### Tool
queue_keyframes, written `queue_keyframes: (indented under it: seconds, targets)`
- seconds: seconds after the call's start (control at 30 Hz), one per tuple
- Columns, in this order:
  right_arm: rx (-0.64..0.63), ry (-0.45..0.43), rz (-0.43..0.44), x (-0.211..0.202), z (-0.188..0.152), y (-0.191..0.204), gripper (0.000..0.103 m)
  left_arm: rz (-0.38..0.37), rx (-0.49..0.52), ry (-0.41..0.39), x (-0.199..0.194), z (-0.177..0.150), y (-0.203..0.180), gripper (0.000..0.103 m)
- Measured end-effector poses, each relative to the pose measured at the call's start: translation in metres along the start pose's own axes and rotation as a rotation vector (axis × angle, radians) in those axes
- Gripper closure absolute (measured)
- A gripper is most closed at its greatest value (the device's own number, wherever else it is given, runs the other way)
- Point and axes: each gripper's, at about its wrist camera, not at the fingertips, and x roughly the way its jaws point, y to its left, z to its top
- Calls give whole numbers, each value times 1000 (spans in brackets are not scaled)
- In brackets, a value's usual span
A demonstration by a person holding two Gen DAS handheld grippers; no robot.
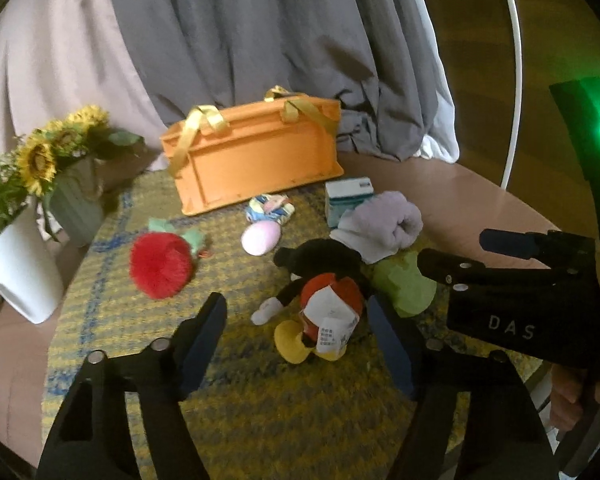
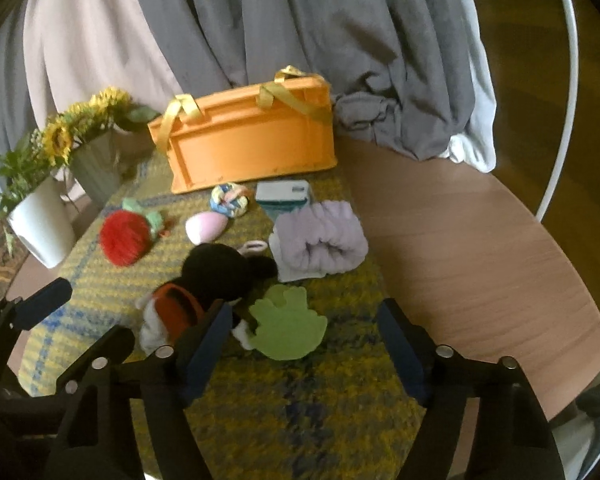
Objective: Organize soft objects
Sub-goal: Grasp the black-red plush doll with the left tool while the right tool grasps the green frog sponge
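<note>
The left tongs [image 1: 300,344] are spread wide and grasp nothing. The plush mouse doll [image 1: 320,280] lies directly ahead of them, between the two fingers in the left wrist view, with its yellow feet toward the tongs and its black head pointing away. So its long axis runs nearly along the reach direction, a little tilted, and the fingers would close across its red body.

The right tongs [image 2: 304,344] are also released and empty. The flat green soft piece [image 2: 288,328] lies just in front of them, nearer to their left finger, and it touches the doll's side. I judge that each hand is nearer to a different object: left to the doll, right to the green piece.

Further out on the woven mat [image 2: 300,420] are the rolled lilac towel [image 2: 324,240], the red fluffy ball [image 1: 160,266], a pink egg-shaped toy [image 1: 260,238] and a colourful knotted toy [image 1: 270,208]. A small carton [image 1: 348,196] stands behind the towel. The orange basket [image 1: 252,156] stands at the far side of the counter [image 2: 460,240], beyond all the toys; the towel and carton partly stand in the way to it. Sunflowers [image 1: 40,156] are at the far left.
</note>
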Motion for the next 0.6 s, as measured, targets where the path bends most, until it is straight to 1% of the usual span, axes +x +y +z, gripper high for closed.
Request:
queue_keyframes:
  seconds: [0.1,0.17,0.27,0.3,0.4,0.5,0.53,0.6]
  targets:
    - [-19,16,13,10,-1,0,34,-25,14,10,13,-2,-2,43]
    - [-39,26,26,17,-2,2,39,-41,23,22,23,-4,-3,44]
    - [-58,45,46,27,-3,3,40,-69,31,35,32,-7,-6,45]
    - [-63,50,55,30,-3,4,42,-70,39,34,34,-8,-7,45]
    - [-91,54,71,38,-5,6,46,-75,58,37,41,-9,-12,48]
    - [-92,66,87,45,-5,4,47,-82,57,35,47,-8,-13,48]
    - [-90,66,92,47,-4,4,47,-76,51,20,50,-8,-13,49]
    - [-89,66,101,51,-3,4,49,-77,50,22,54,-7,-13,53]
